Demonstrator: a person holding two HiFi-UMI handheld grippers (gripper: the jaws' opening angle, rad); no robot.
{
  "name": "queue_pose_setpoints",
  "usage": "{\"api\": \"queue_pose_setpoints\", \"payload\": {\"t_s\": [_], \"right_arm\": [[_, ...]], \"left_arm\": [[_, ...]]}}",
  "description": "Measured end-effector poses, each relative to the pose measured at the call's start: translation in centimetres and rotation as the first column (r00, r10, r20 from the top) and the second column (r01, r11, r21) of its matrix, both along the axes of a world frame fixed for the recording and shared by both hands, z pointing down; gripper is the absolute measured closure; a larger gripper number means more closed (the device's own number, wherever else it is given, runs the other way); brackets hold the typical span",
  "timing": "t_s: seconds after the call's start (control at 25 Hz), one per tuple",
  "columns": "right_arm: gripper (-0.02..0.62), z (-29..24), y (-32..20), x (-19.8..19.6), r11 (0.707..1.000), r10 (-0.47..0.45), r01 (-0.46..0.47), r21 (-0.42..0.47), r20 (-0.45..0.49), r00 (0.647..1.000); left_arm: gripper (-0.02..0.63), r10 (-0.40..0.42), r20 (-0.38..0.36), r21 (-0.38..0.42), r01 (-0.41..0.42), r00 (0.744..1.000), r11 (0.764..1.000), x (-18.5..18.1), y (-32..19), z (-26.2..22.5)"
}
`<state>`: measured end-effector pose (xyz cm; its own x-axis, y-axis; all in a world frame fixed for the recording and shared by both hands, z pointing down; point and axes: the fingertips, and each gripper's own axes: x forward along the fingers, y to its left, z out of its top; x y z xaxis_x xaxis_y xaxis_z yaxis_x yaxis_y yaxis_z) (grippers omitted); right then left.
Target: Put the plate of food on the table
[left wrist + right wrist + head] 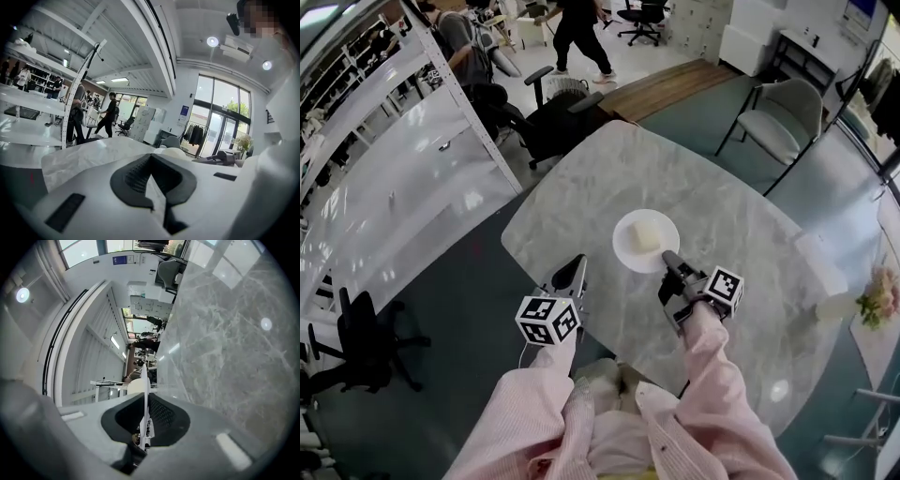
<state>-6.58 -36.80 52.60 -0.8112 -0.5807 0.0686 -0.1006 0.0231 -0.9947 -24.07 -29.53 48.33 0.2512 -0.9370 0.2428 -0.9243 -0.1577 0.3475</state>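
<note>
A dark teal floor [459, 291] is spreading around the marble table [581, 187], with a wooden strip [670, 89] lying at upper centre. A grey armchair [783, 117] is standing at upper right, and white shelving [394, 141] is filling the upper left. Tall windows [220, 117] are letting in daylight at the right of the left gripper view.

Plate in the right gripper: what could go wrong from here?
The right gripper pinches the plate only at its near rim, so it may tilt or slip. The pale food block lies loose and could slide off. The left gripper, shut and empty, gives no support.
</note>
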Motion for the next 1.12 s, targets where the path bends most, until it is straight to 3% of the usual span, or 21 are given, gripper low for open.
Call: {"api": "queue_pose_setpoints", "payload": {"t_s": [0.44,1.12], "right_arm": [[0.571,8.0,-5.5,-0.2,0.991,0.07,-0.081,-0.105,-0.107,0.992],[0.571,11.5,-7.2,-0.1,0.973,0.112,-0.153,-0.17,-0.23,0.967]], "left_arm": [[0.611,0.05,-0.055,-0.15,-0.058,0.997,0.987,0.6,-6.1,7.9],[0.611,0.093,-0.096,-0.233,-0.113,0.991,0.966,2.1,-9.9,12.5]]}}
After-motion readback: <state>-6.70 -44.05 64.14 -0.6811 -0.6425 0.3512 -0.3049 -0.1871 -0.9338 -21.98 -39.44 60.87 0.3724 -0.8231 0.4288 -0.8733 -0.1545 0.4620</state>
